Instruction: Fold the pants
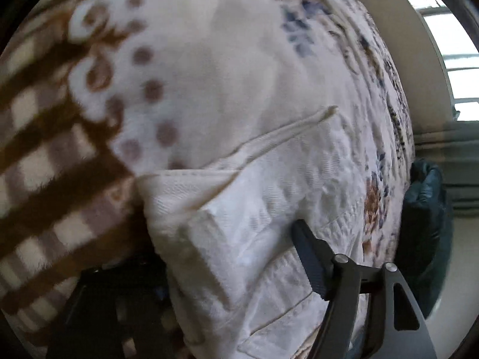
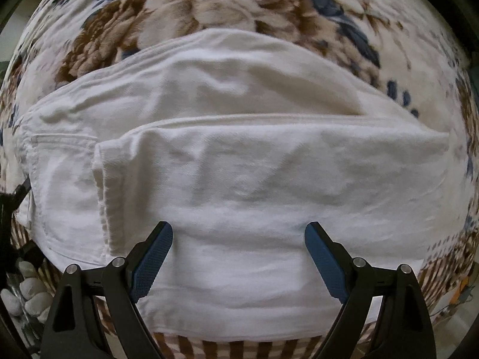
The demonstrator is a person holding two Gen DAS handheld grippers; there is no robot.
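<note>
White pants [image 2: 239,155] lie folded on a floral blanket [image 2: 209,6], with a leg laid across the waist part and a back pocket [image 2: 60,155] at the left. My right gripper [image 2: 239,233] is open just above the near edge of the pants, holding nothing. In the left wrist view the pants [image 1: 254,203] fill the lower middle, very close. Only the right finger [image 1: 308,254] of my left gripper shows, resting against the cloth; the left finger is hidden under or behind the fabric.
The blanket has a brown checked border [image 1: 45,179] at the left. The other hand's dark glove [image 1: 425,209] is at the bed's right edge. A wall and window [image 1: 455,59] lie beyond. Pale pebbles [image 2: 27,293] show at the lower left.
</note>
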